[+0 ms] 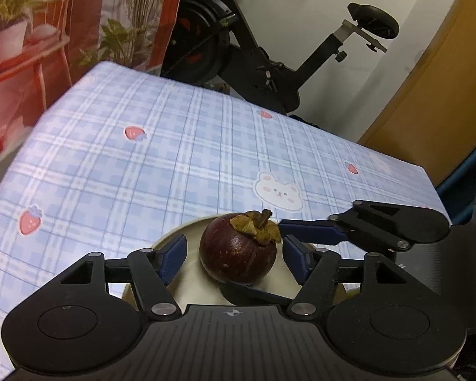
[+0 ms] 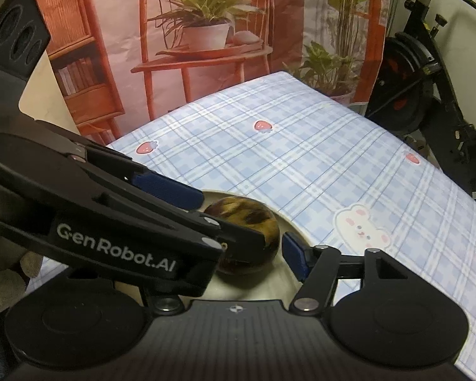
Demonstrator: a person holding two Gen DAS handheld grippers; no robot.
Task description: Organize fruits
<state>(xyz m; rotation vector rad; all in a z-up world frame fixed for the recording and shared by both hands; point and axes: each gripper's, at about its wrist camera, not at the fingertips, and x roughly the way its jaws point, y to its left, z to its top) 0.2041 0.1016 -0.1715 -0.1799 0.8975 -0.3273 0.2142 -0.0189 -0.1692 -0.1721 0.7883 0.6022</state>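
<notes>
Blue plaid tablecloth (image 1: 181,165) fills mid-frame, an exercise bike (image 1: 254,47) behind it at the top. A mangosteen (image 1: 238,250) sits in a pale dish (image 1: 190,273) at lower centre. The left gripper (image 1: 234,254) straddles it, pads clear of the rind: released. The right gripper (image 2: 247,238), angled down, likewise stands open around the fruit. The rind looks firm and smooth; grasp across its widest girth, below the calyx.

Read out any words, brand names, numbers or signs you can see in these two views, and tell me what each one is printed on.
"GenRobot.AI": white lettering on the black side of the left gripper, seen in the right wrist view.
Nothing else is readable. The tablecloth carries only strawberry and bear pictures, and the mangosteen and plate bear no text.
</notes>
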